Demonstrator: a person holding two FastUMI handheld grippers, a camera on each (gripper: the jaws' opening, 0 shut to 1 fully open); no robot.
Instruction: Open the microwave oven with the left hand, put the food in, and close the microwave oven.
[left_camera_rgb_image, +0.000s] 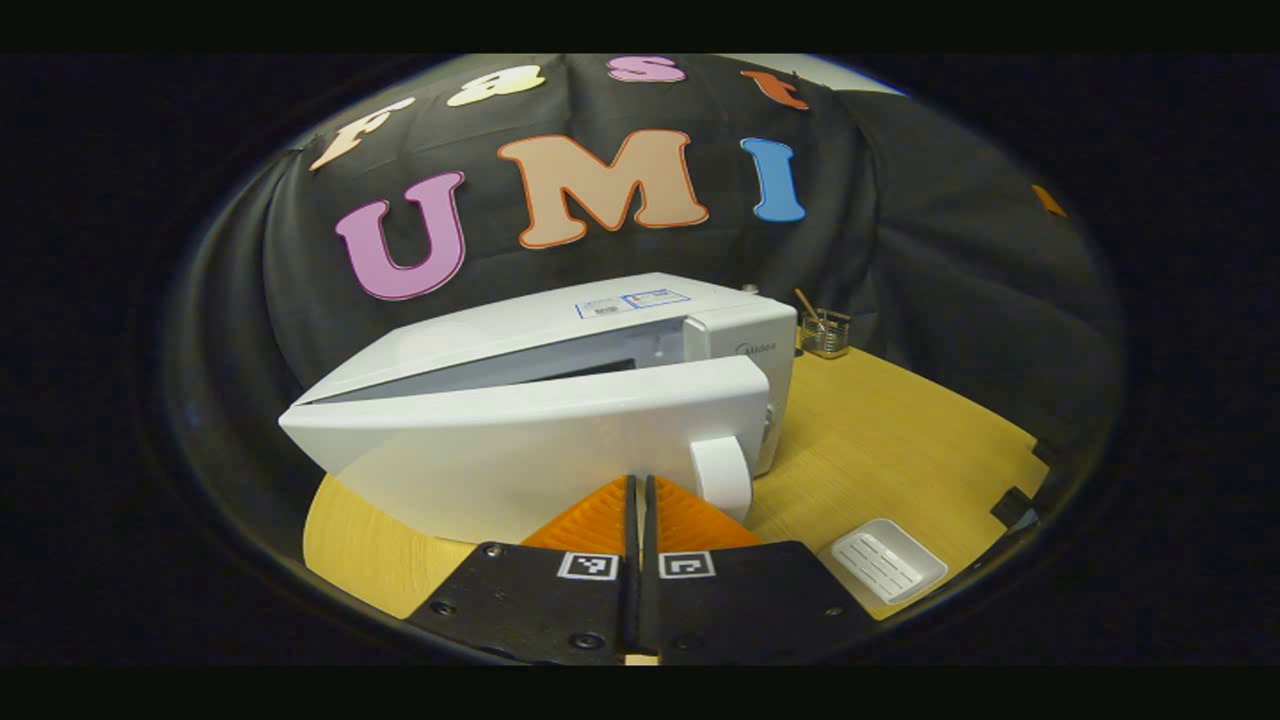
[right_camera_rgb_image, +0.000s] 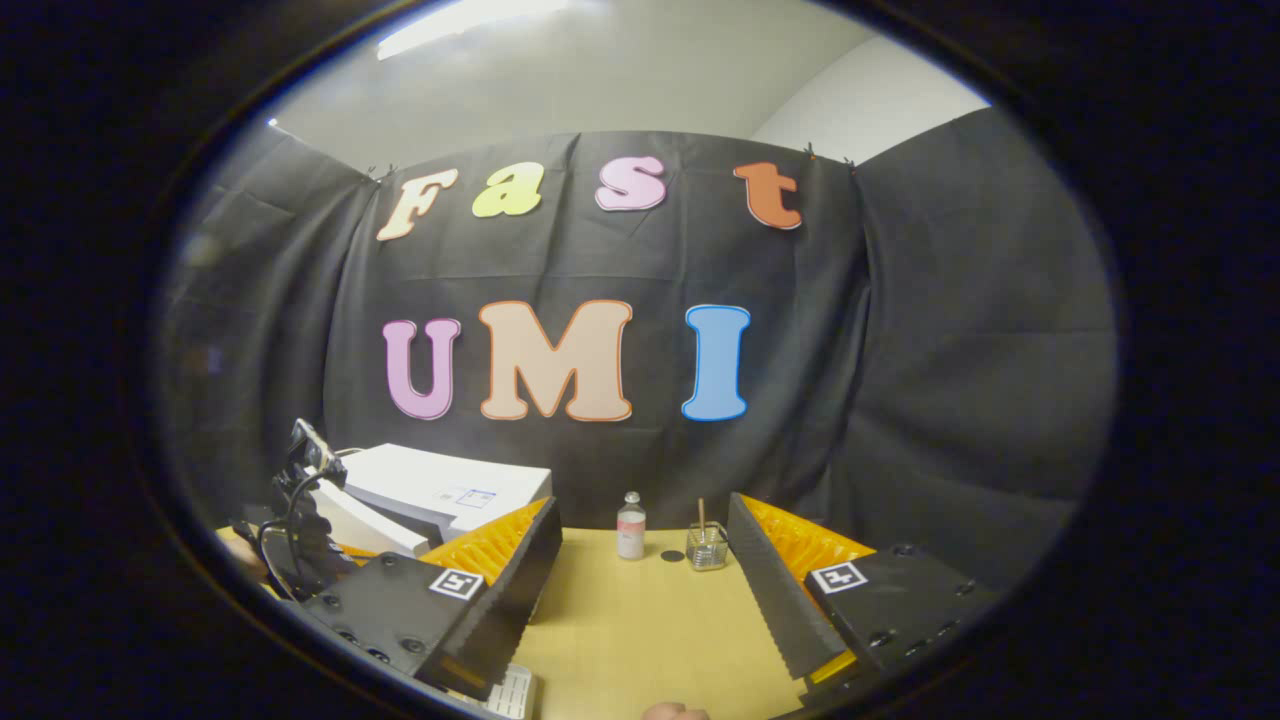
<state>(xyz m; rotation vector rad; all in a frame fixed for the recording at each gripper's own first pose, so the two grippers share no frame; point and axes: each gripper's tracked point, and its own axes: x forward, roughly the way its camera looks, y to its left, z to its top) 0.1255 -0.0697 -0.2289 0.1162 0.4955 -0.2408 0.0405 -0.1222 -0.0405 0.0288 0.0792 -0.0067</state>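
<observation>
Down low, the left gripper (left_camera_rgb_image: 640, 500) points at the microwave oven (left_camera_rgb_image: 560, 400), its jaws pressed together just before the part-open door (left_camera_rgb_image: 520, 440) near the handle (left_camera_rgb_image: 722, 475); whether they touch it is hard to tell. On the tabletop (left_camera_rgb_image: 880, 420) to the right lies a white tray (left_camera_rgb_image: 885, 560). The right gripper (right_camera_rgb_image: 640, 560) hangs level over the tabletop, jaws spread wide and empty, facing a small bottle (right_camera_rgb_image: 631, 526) and a glass holder (right_camera_rgb_image: 707, 545)
</observation>
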